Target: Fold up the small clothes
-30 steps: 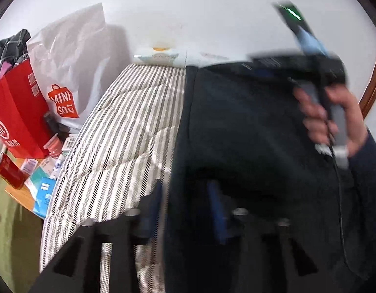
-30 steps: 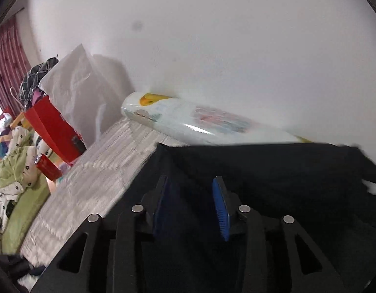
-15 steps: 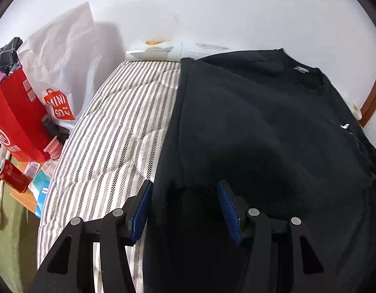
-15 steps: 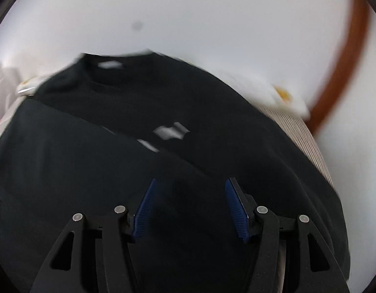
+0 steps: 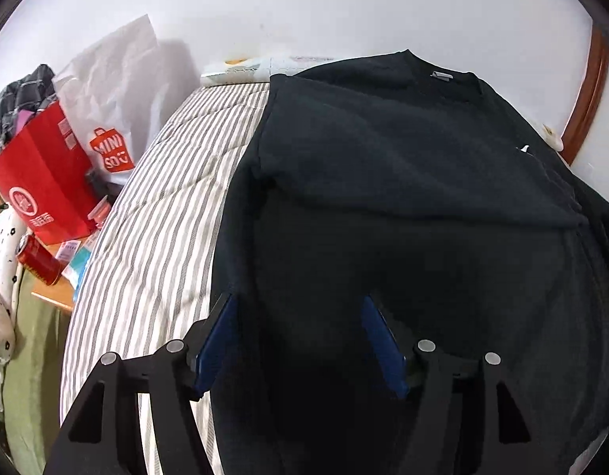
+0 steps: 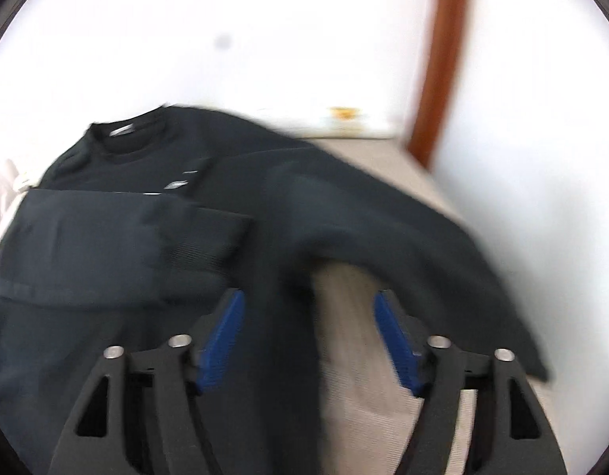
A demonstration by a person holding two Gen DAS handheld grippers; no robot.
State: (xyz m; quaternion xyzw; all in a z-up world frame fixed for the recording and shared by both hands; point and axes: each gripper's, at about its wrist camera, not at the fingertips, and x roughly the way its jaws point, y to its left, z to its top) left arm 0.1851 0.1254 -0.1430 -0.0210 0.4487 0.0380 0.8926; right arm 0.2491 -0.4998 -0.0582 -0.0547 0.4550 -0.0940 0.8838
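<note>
Where the black sweater (image 5: 403, 182) lies, it covers the right part of a striped quilt (image 5: 154, 237), its collar toward the white wall (image 5: 344, 8) and a grey label at the neck. One sleeve (image 6: 118, 237) is folded across the chest; the other (image 6: 383, 217) trails out over the quilt toward the right. The sweater's lower hem is cut off behind the gripper bodies in both views, and its dark cloth hides most creases.

The left gripper (image 5: 300, 340) hangs over the sweater's lower left part, its jaws opening; dark fabric shows between the blue pads (image 5: 217, 340), which are not pressing on it. The right gripper (image 6: 308, 340) is likewise opening, with the sweater's side edge and bare quilt between its pads, nothing clamped. The right view is smeared by motion, so fine detail there cannot be made out.

A pale printed pack (image 5: 241, 69) lies at the wall, partly hidden by the sweater. Left of the bed stand a red bag (image 5: 43, 182), a white bag (image 5: 114, 91) and a red can (image 5: 37, 261); small items beside them are too cluttered to identify. A brown wooden strip (image 6: 439, 59) runs up the wall.
</note>
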